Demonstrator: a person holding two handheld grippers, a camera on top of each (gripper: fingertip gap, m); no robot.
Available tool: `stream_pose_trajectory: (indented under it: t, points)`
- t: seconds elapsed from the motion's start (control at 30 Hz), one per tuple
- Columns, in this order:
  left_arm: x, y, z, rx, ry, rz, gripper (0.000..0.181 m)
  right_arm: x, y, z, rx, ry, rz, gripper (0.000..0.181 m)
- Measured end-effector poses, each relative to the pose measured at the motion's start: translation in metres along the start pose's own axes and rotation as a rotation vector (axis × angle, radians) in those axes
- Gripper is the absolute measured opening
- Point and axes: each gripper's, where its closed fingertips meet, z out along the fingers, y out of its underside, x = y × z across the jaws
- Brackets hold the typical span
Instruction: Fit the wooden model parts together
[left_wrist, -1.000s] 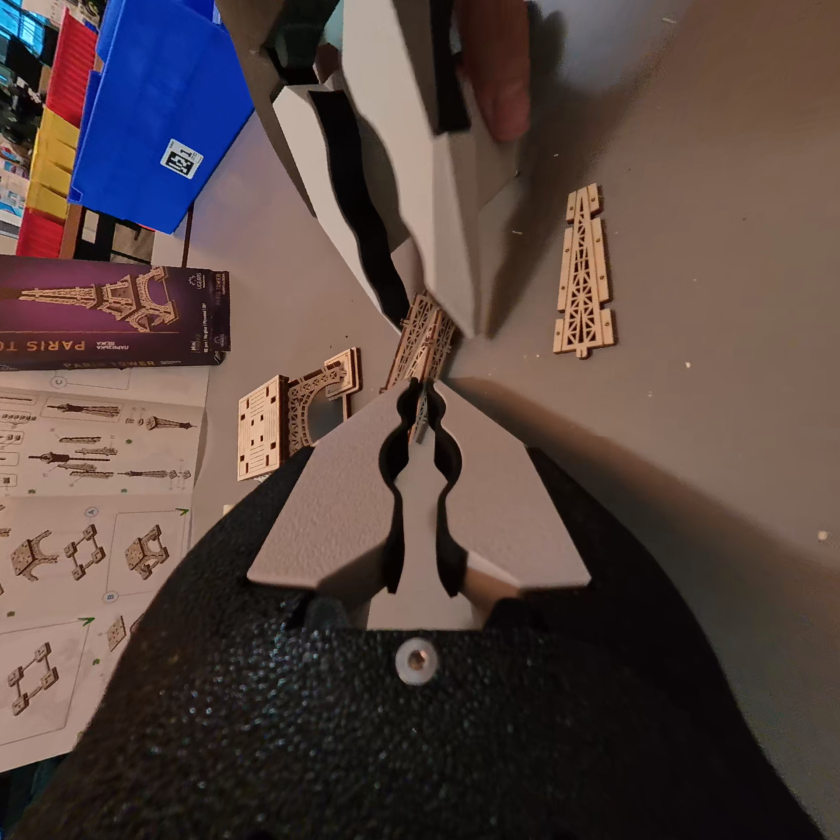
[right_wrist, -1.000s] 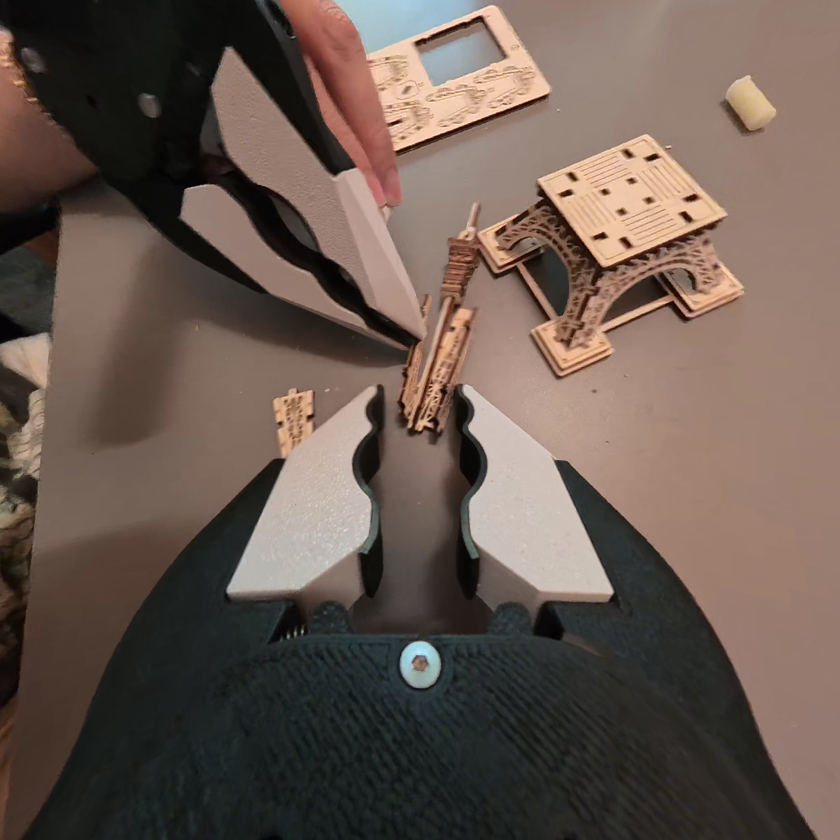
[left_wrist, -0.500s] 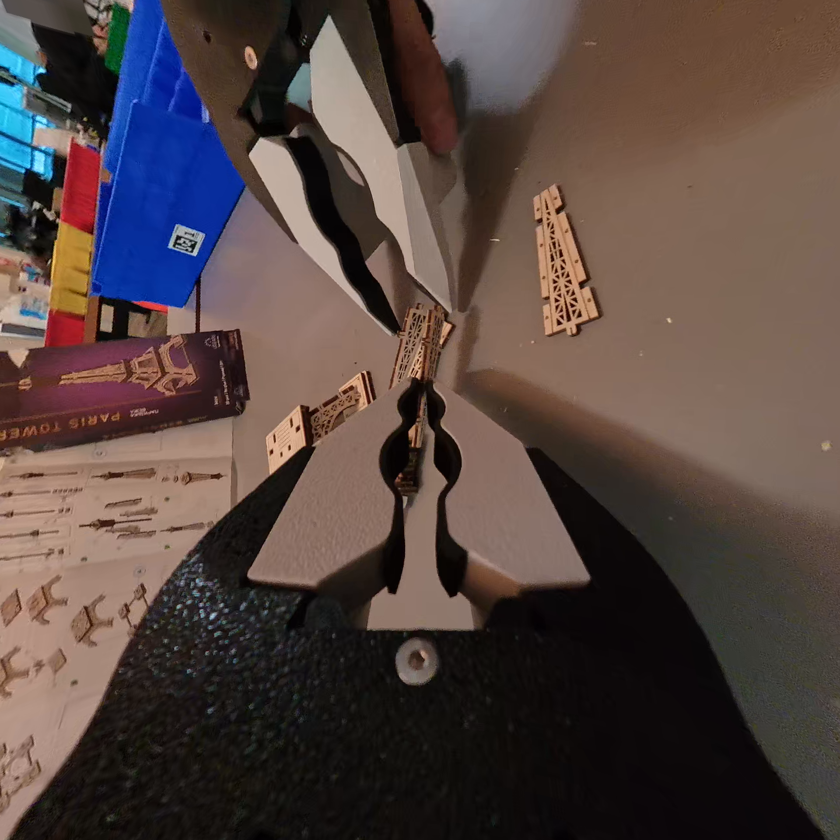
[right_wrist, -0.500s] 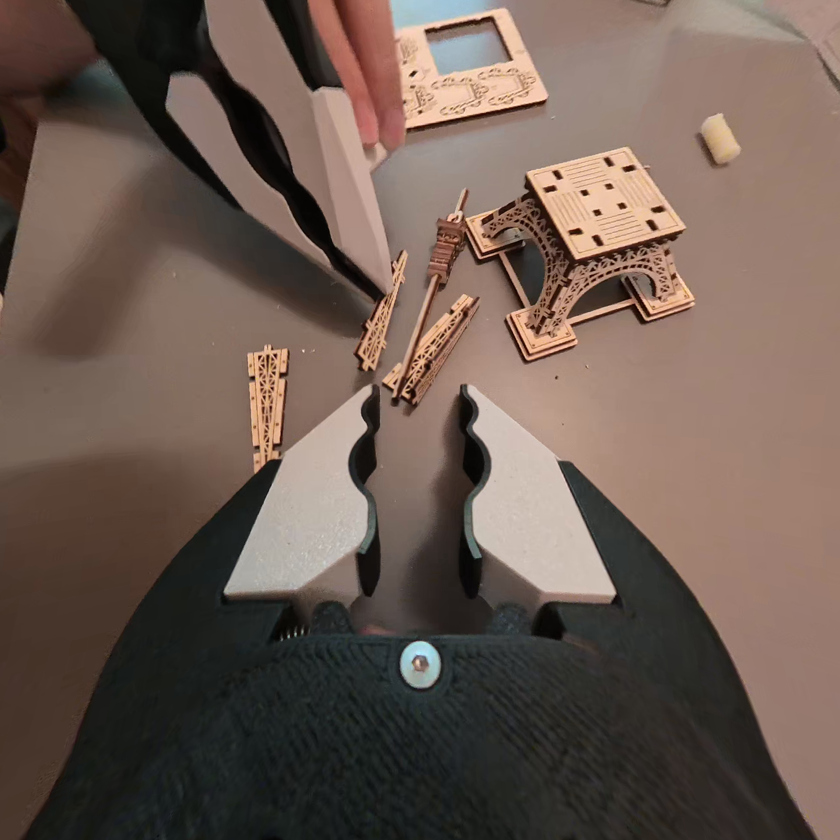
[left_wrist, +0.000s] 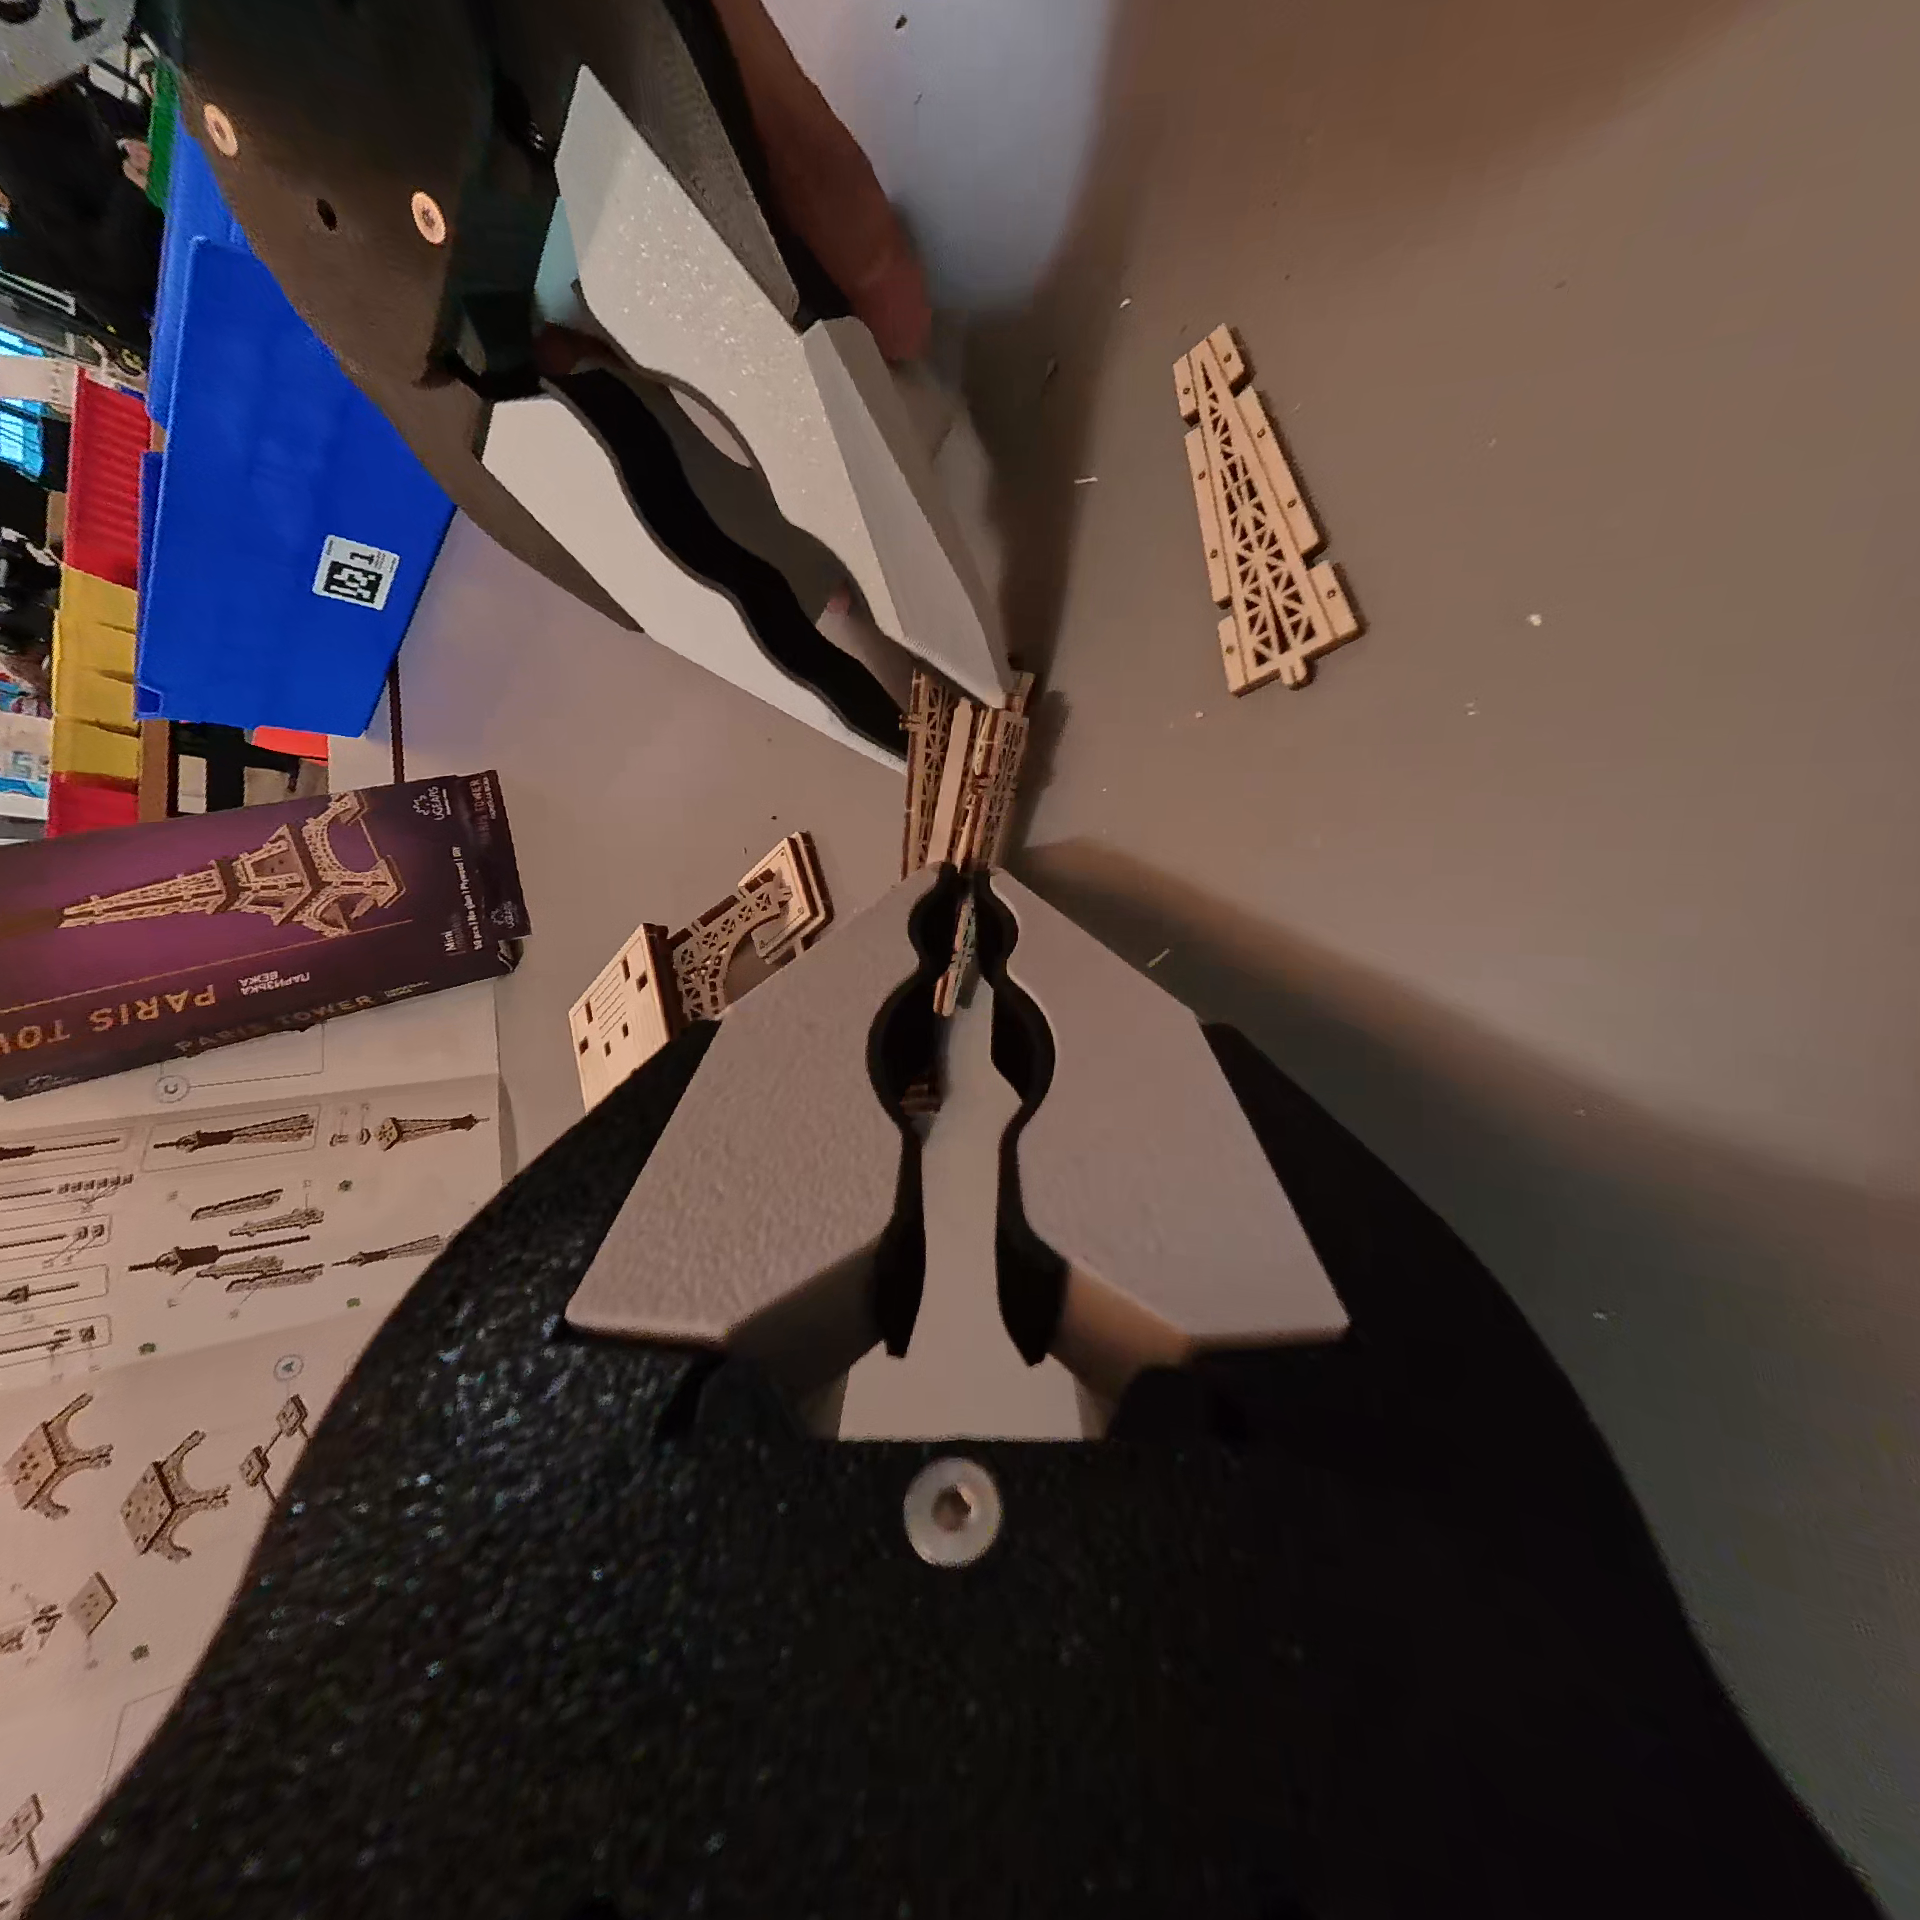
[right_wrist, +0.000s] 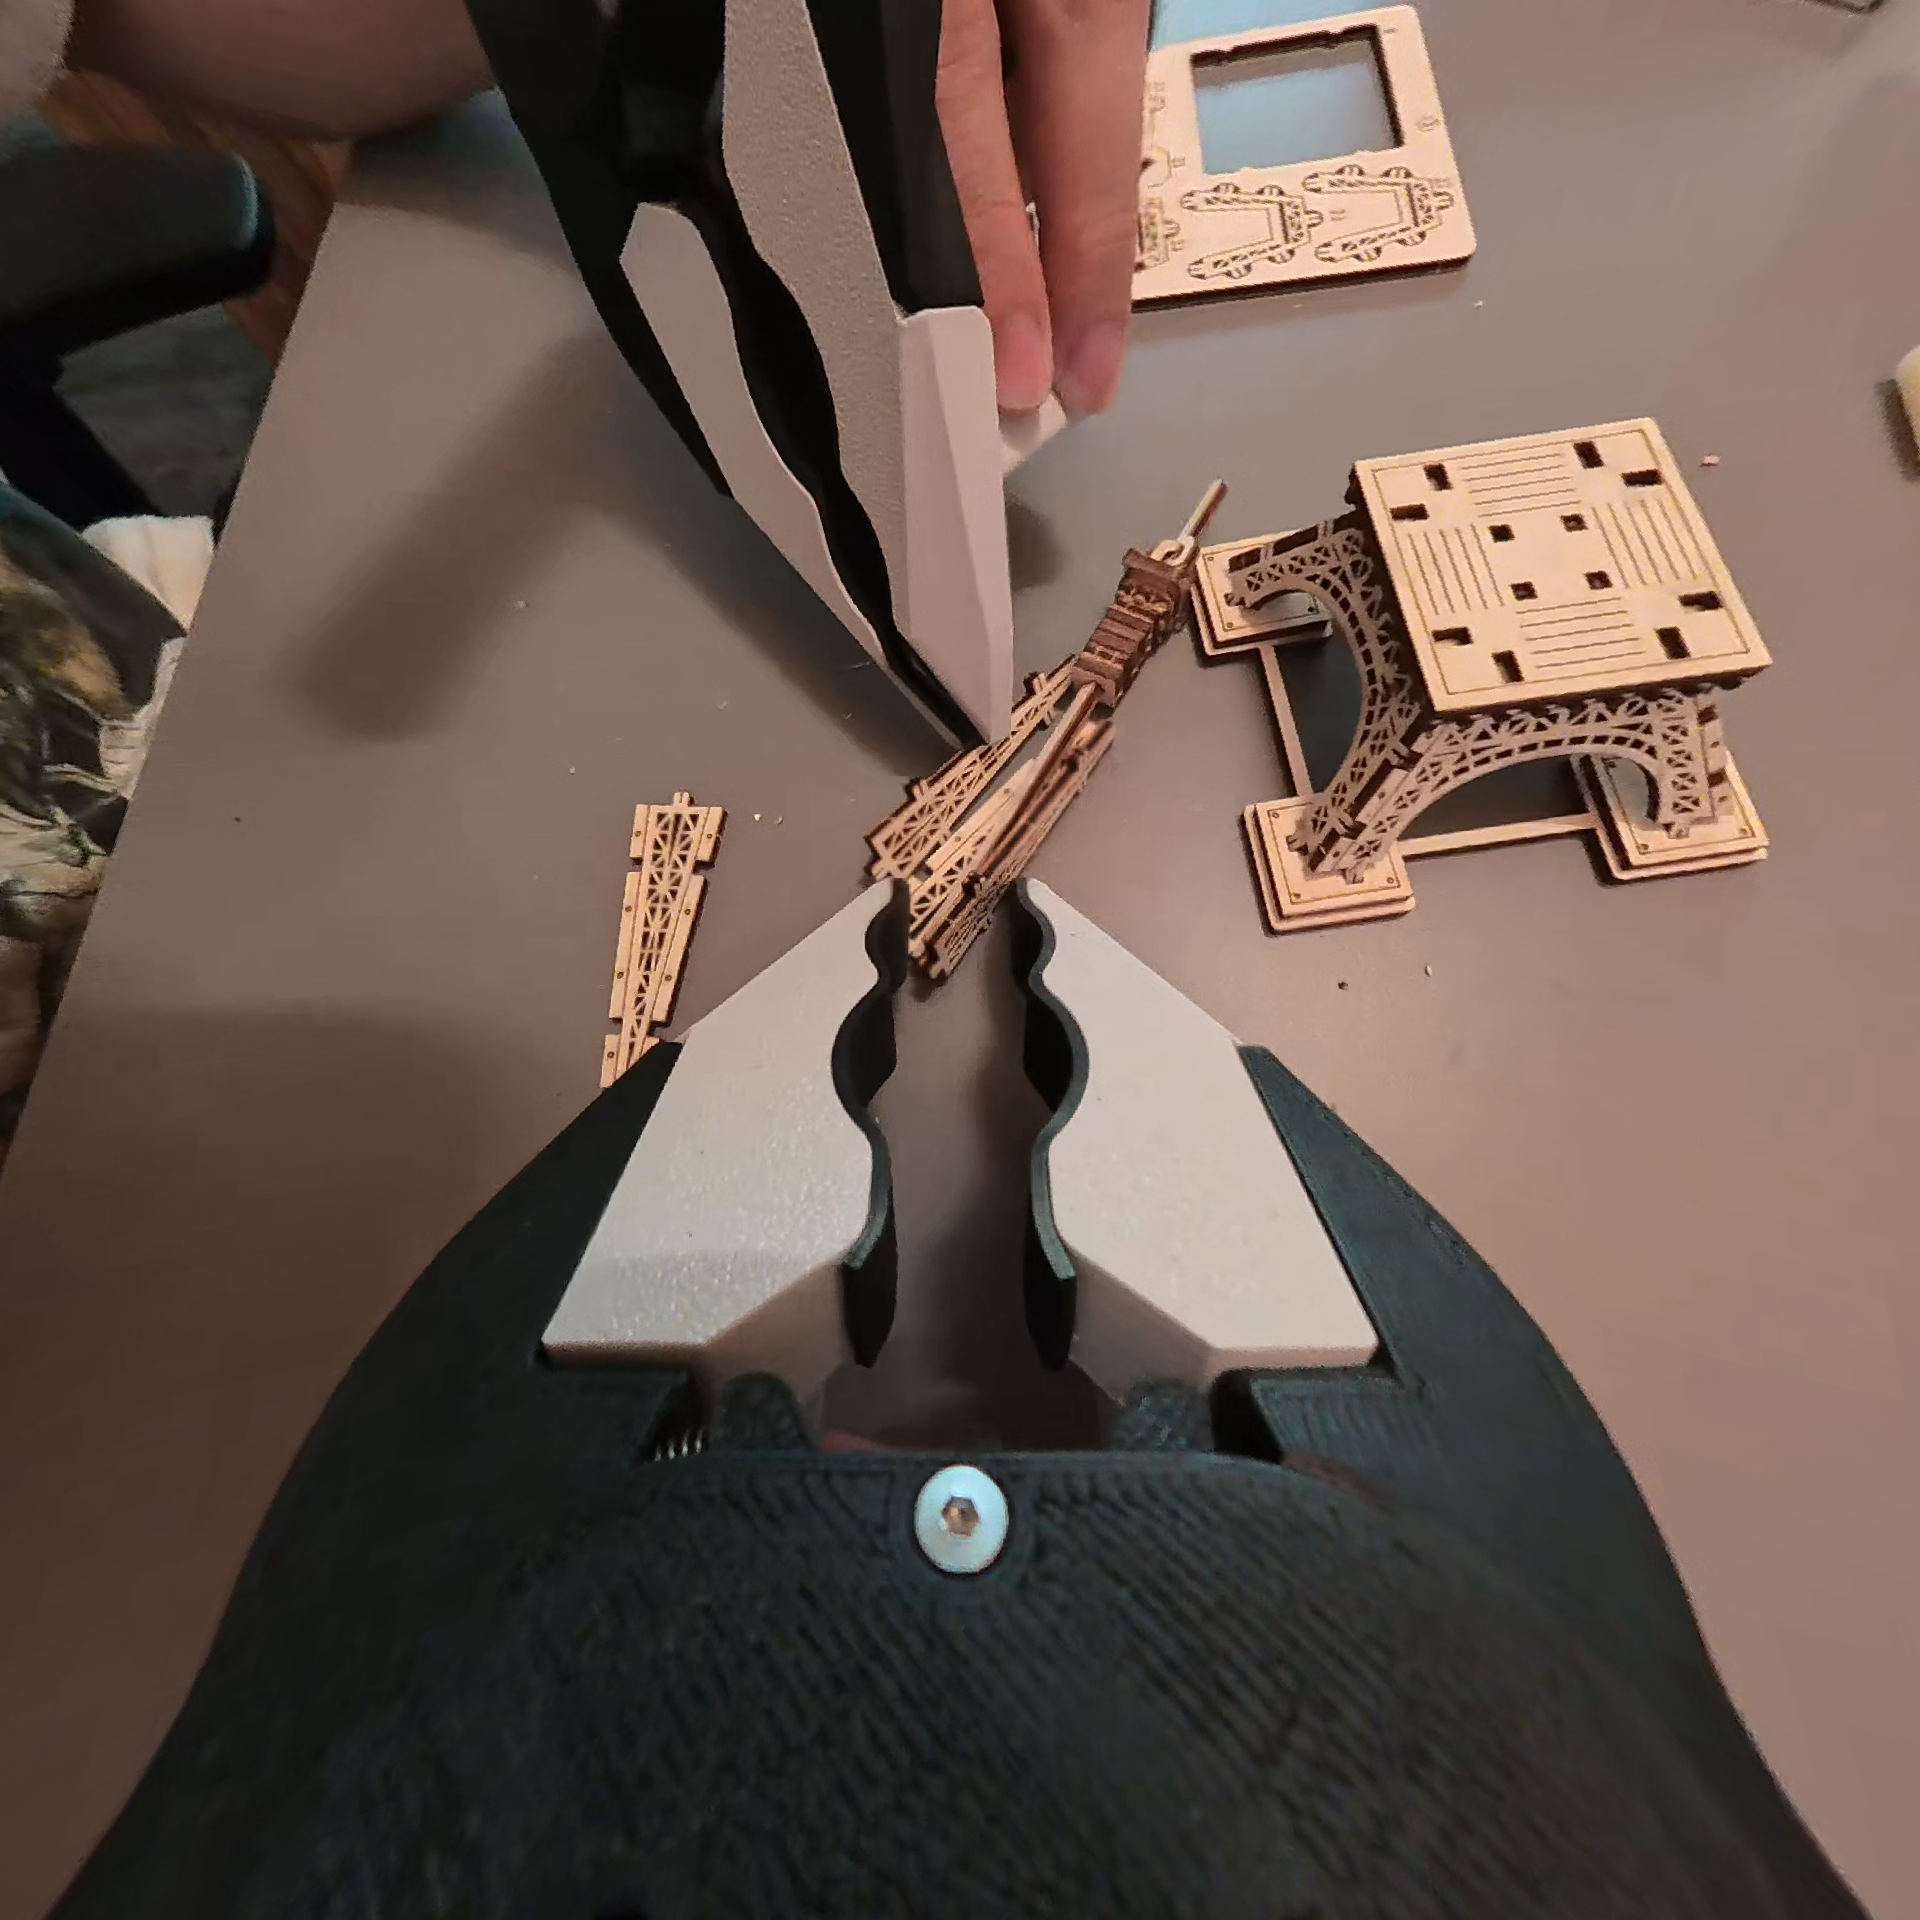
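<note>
The left gripper (left_wrist: 962, 883) has its jaws nearly closed on the thin spire assembly (right_wrist: 1023, 769), a bundle of lattice panels that lies low over the grey surface (right_wrist: 1351, 1195). The right gripper (right_wrist: 956, 894) has its jaws narrowly parted around the wide end of the same bundle; from this angle it is hard to say whether they already pinch it or only bracket it.

The panels look only partly seated, fanned apart at the wide end. Squeezing there off-square could spring them further open or snap a thin lattice strut. Since the left grip catches only a narrow edge, a twist between the two tools could let the bundle pivot or slip out.

The fourth side panel (right_wrist: 657, 930) lies flat, just beside the right gripper, and could be knocked aside. The tower base (right_wrist: 1496, 665) stands well clear to the right.
</note>
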Motion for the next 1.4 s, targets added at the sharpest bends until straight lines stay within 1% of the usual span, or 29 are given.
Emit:
stream_pose_trajectory:
  t: [0.17, 0.2, 0.27, 0.3, 0.4, 0.47, 0.6, 0.67, 0.73, 0.8, 0.9, 1.07, 1.1, 1.23, 1.4]
  points:
    - [0.003, -0.006, -0.001, 0.004, -0.036, 0.002, 0.001, 0.000, -0.003, 0.003, -0.001, -0.003, 0.000, 0.016]
    - [0.003, -0.007, -0.001, 0.009, -0.044, 0.011, 0.001, 0.000, -0.003, 0.003, 0.000, 0.001, -0.004, 0.019]
    - [0.003, -0.008, -0.001, 0.016, -0.056, 0.017, 0.001, 0.005, -0.004, 0.001, 0.011, 0.037, 0.000, 0.030]
    - [0.002, -0.008, -0.001, 0.020, -0.060, 0.010, 0.001, 0.007, -0.005, 0.000, 0.023, 0.052, 0.000, 0.032]
    - [0.001, -0.009, -0.001, 0.030, -0.064, 0.002, 0.001, 0.006, -0.011, -0.008, 0.081, 0.059, -0.004, 0.025]
    - [0.001, -0.010, 0.000, 0.033, -0.065, 0.007, 0.001, 0.006, -0.010, -0.011, 0.096, 0.062, 0.008, 0.027]
    - [0.001, -0.011, -0.001, 0.044, -0.056, 0.011, 0.001, 0.009, -0.001, -0.019, 0.084, 0.096, 0.018, 0.035]
    - [0.002, -0.013, -0.001, 0.048, -0.048, 0.010, 0.001, 0.009, -0.003, -0.020, 0.097, 0.102, 0.027, 0.044]
    - [0.001, -0.014, -0.001, 0.045, -0.043, 0.013, 0.001, 0.001, -0.002, -0.017, 0.083, 0.073, 0.021, 0.054]
    - [0.002, -0.016, 0.000, 0.044, -0.034, 0.019, 0.001, -0.001, -0.001, -0.012, 0.062, 0.082, -0.001, 0.065]
    - [0.002, -0.017, -0.001, 0.044, -0.017, 0.013, 0.001, 0.000, 0.005, -0.005, 0.001, 0.110, -0.020, 0.071]
    - [0.004, -0.019, -0.001, 0.037, 0.002, 0.010, 0.001, 0.010, 0.005, -0.005, -0.003, 0.213, -0.020, 0.067]
    - [0.004, -0.019, -0.001, 0.036, 0.004, 0.012, 0.001, 0.010, 0.005, -0.006, 0.002, 0.223, -0.012, 0.064]
    - [0.002, -0.019, -0.001, 0.022, 0.007, 0.020, 0.001, 0.006, 0.006, -0.006, 0.002, 0.248, 0.022, 0.065]
    - [0.001, -0.018, -0.001, 0.017, 0.013, 0.013, 0.001, 0.005, 0.005, -0.005, 0.000, 0.253, 0.017, 0.048]
